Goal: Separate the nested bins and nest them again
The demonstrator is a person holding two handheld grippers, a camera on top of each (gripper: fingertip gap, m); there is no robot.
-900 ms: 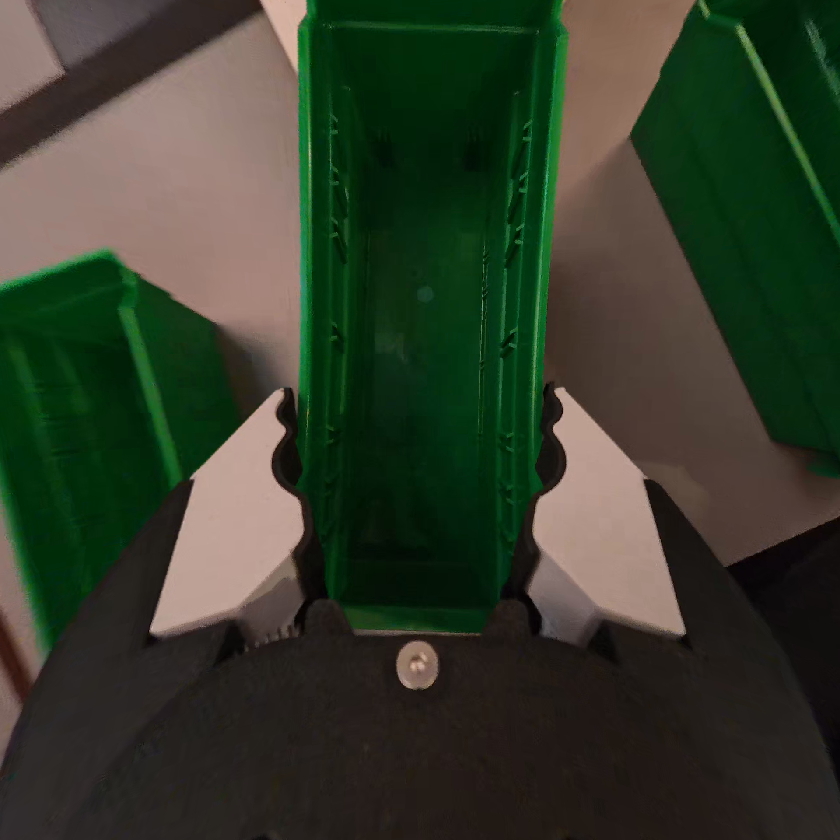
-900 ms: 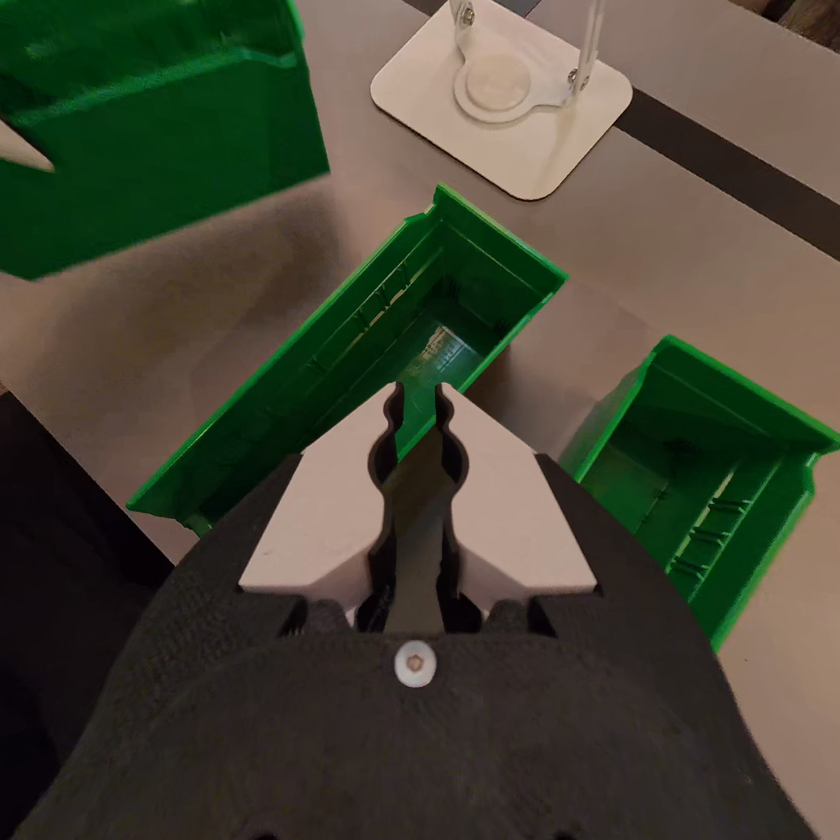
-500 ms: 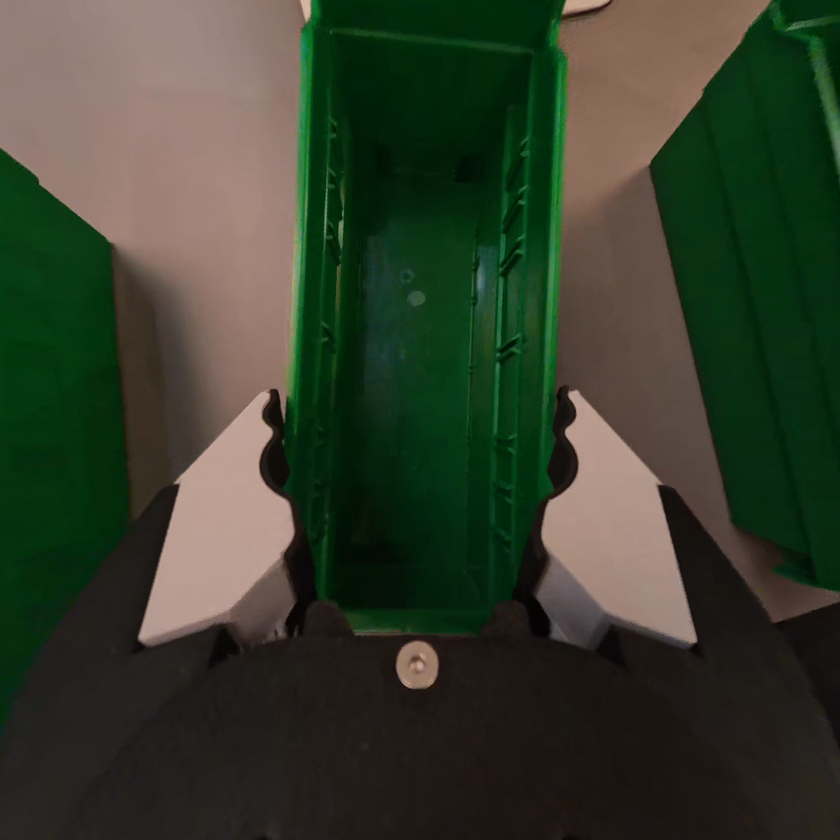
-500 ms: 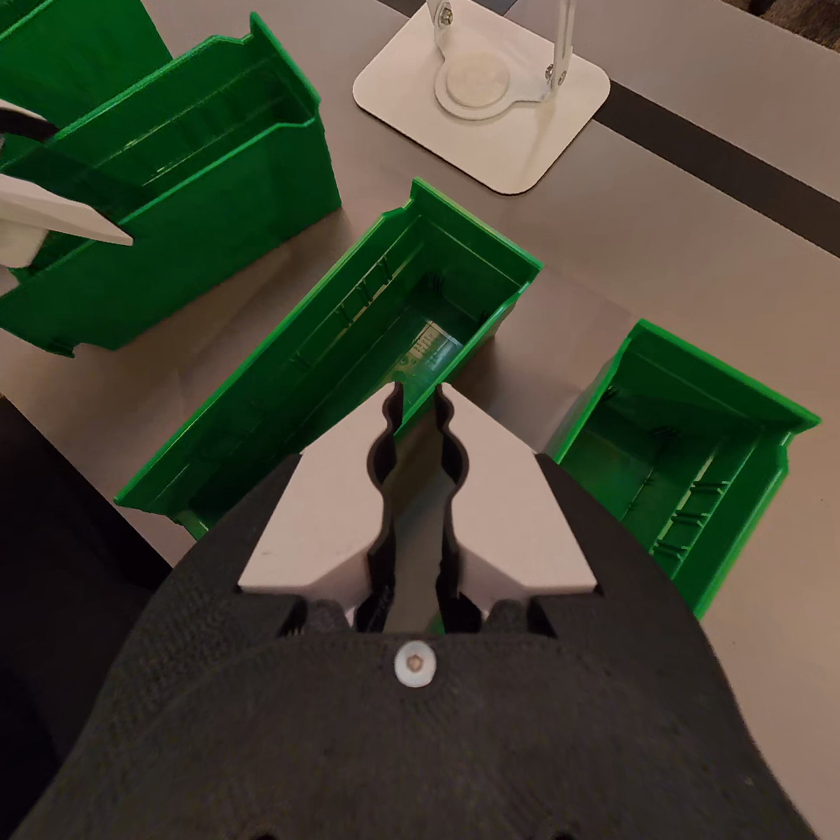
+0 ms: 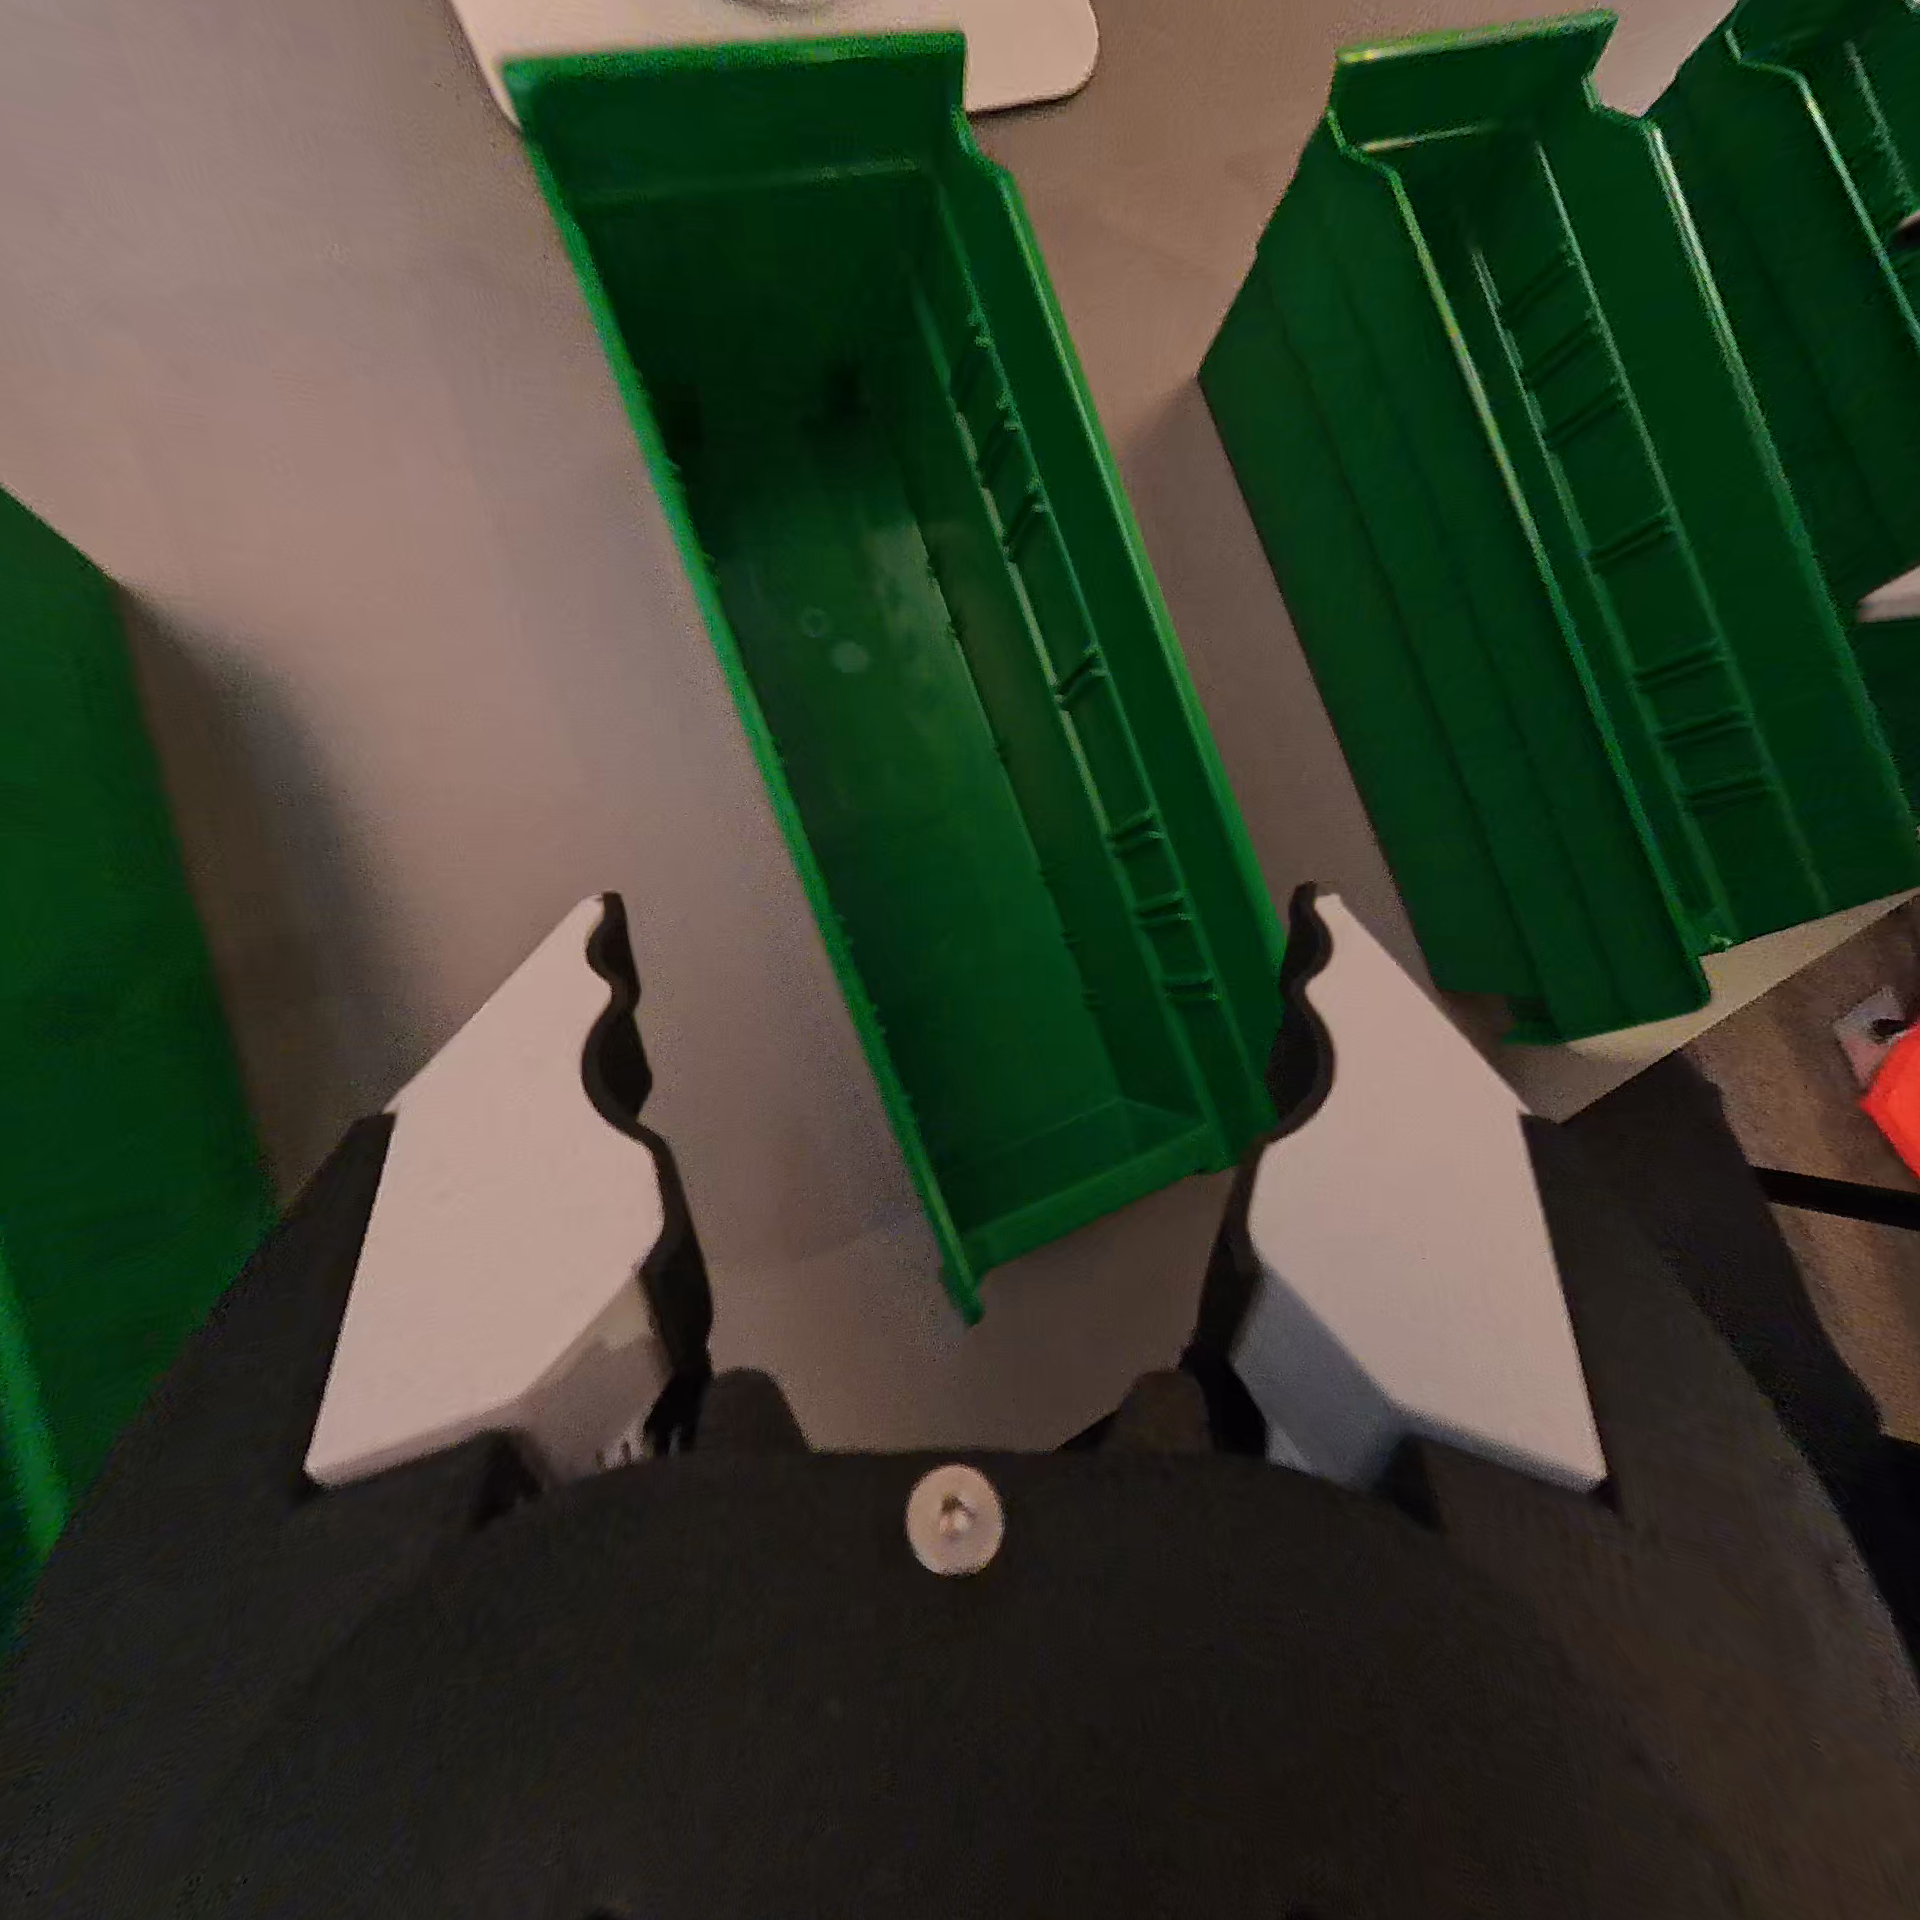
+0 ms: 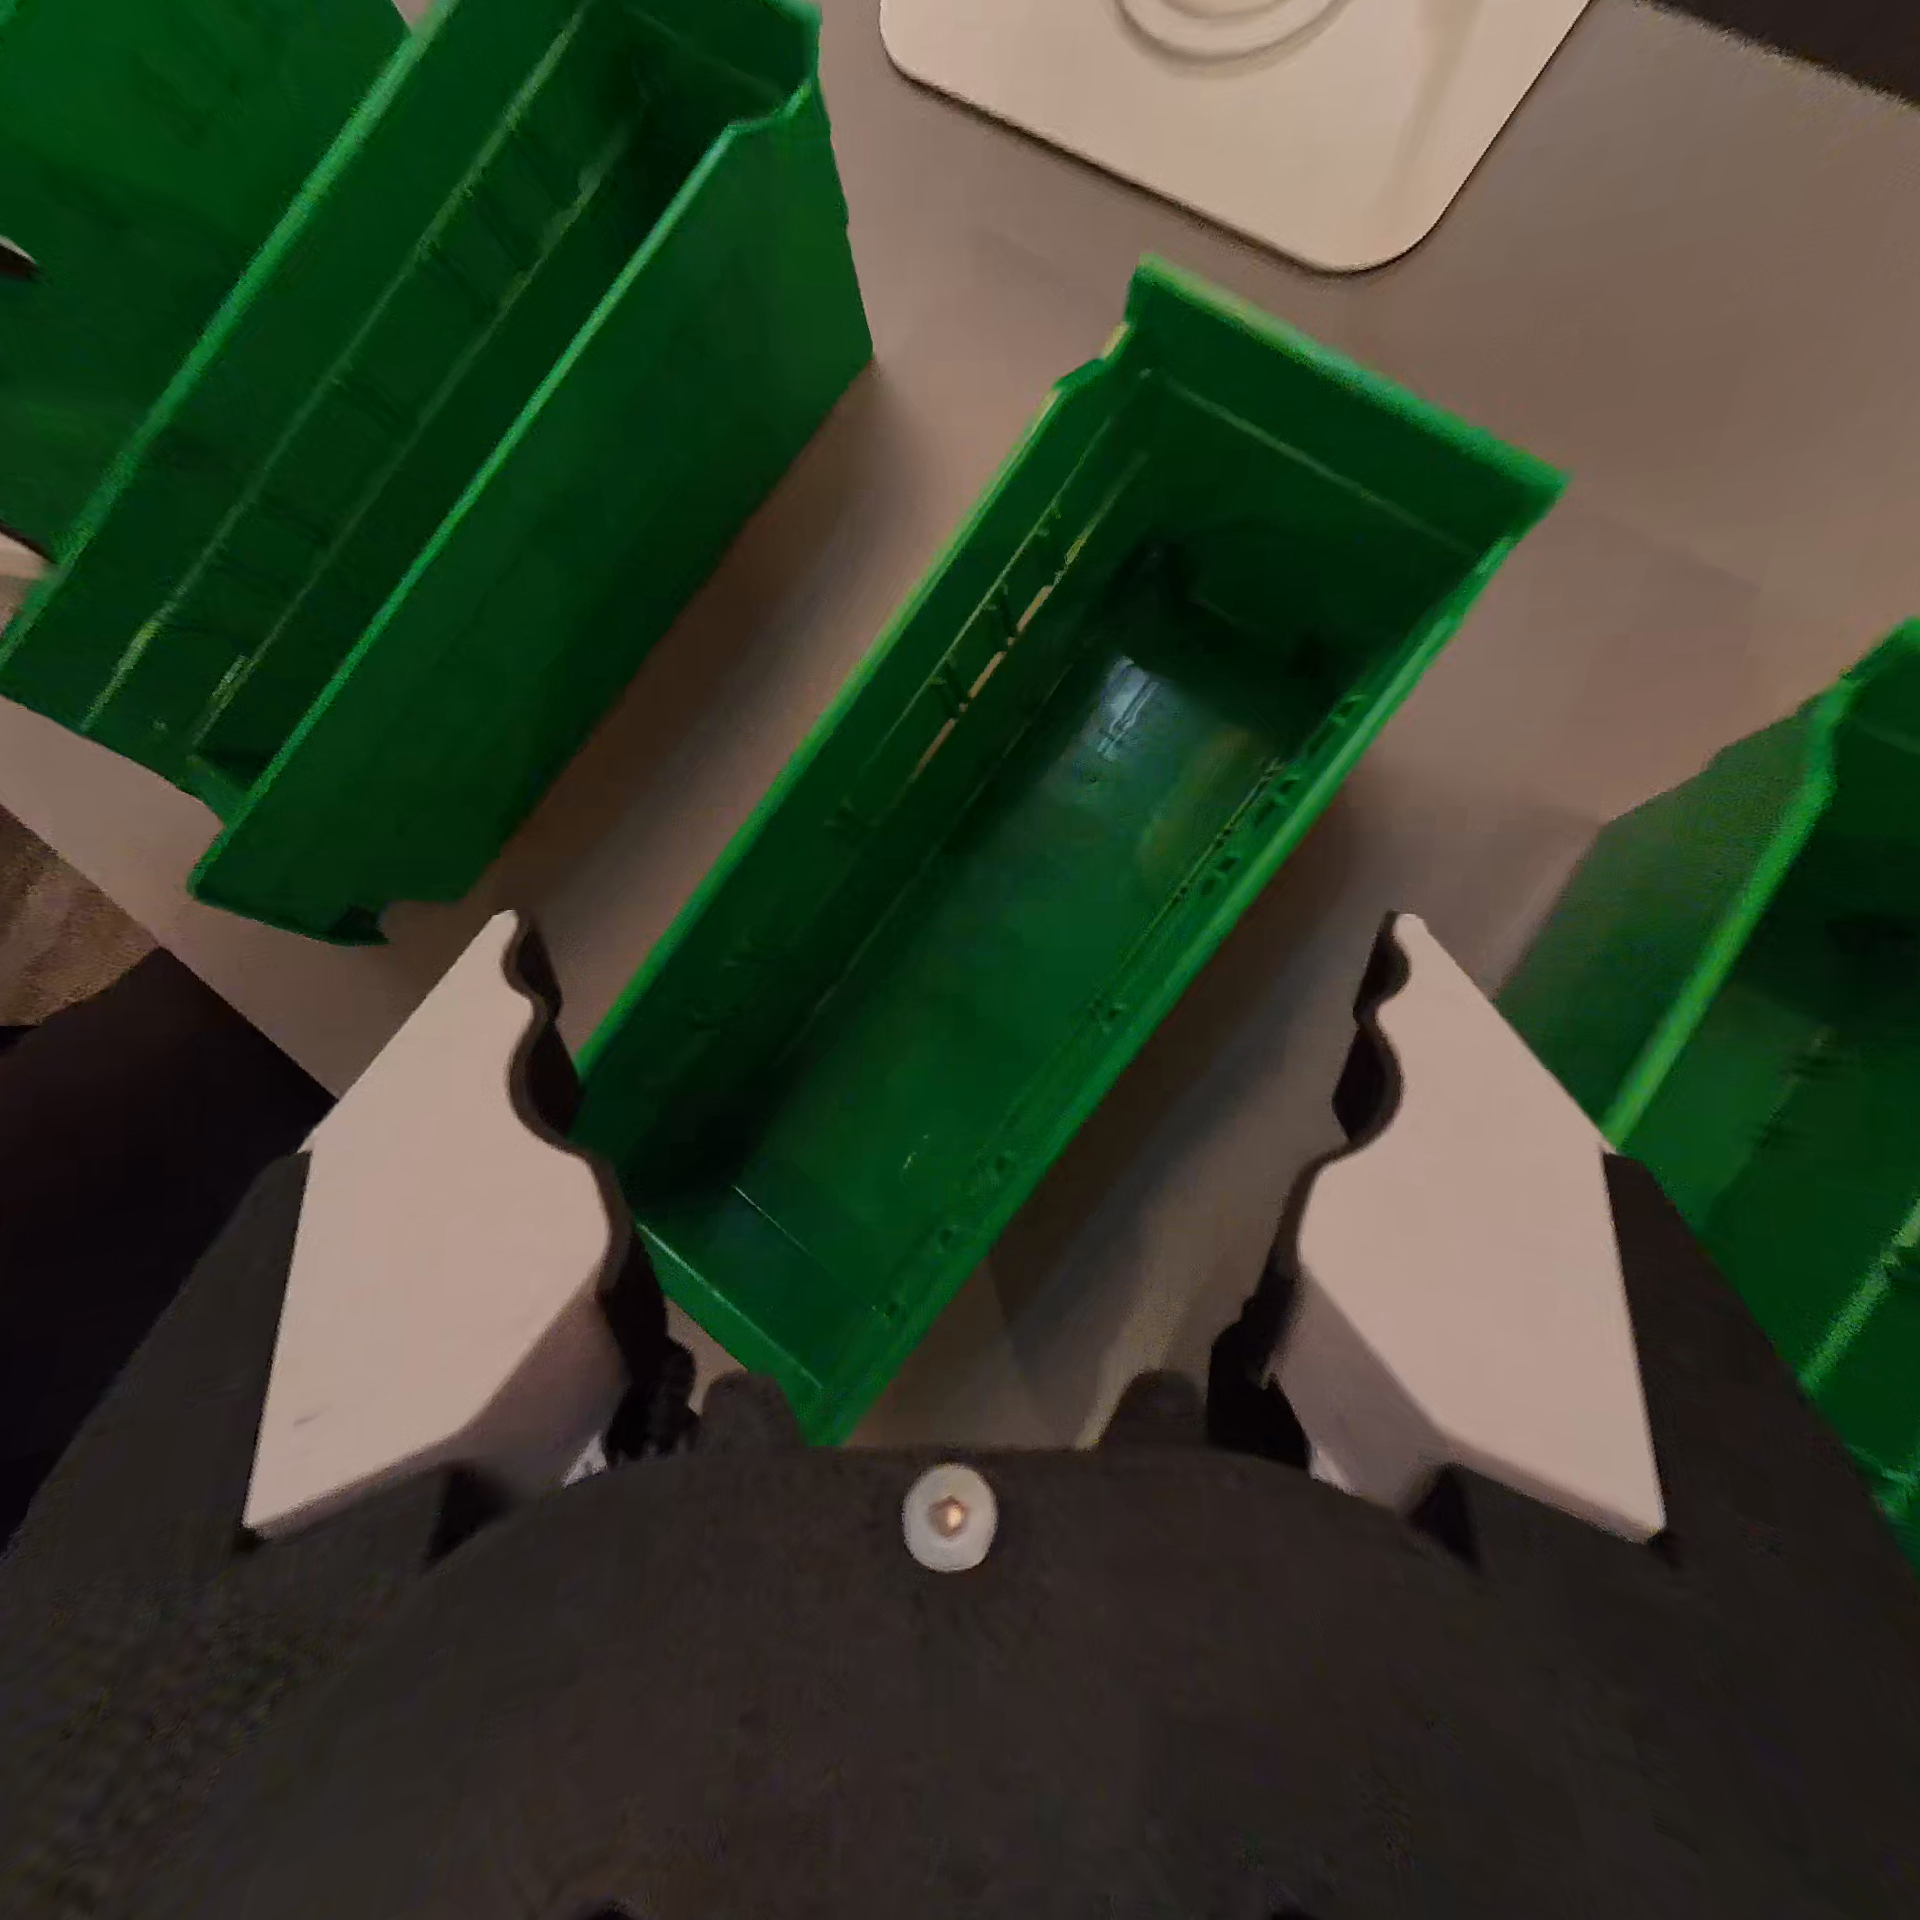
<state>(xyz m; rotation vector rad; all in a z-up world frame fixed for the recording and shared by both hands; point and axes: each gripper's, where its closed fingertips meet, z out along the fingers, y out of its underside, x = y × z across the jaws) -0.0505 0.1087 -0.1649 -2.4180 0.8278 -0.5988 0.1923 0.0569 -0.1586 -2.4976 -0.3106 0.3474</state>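
Observation:
Several green open-top bins stand apart on the grey table. In the left wrist view my left gripper [image 5: 958,902] is open and empty. A long bin [image 5: 883,727] rests on the table between its fingers, skewed, with its near right corner against the right finger. In the right wrist view my right gripper [image 6: 954,925] is open wide and empty. It straddles the near end of the middle bin [image 6: 1039,883], whose near left corner lies close by the left finger. The bin from the left gripper shows at the upper left [image 6: 468,468].
More bins stand at the right [image 5: 1507,571], the far right [image 5: 1818,260] and the left edge [image 5: 83,935]; another is at the right [image 6: 1766,987]. A white stand base [image 6: 1247,104] sits at the back of the table. An orange item [image 5: 1896,1081] lies beyond the table edge.
My left gripper has opened and let go of the long bin, which now rests on the table. My right gripper has opened wide and come down over the middle bin.

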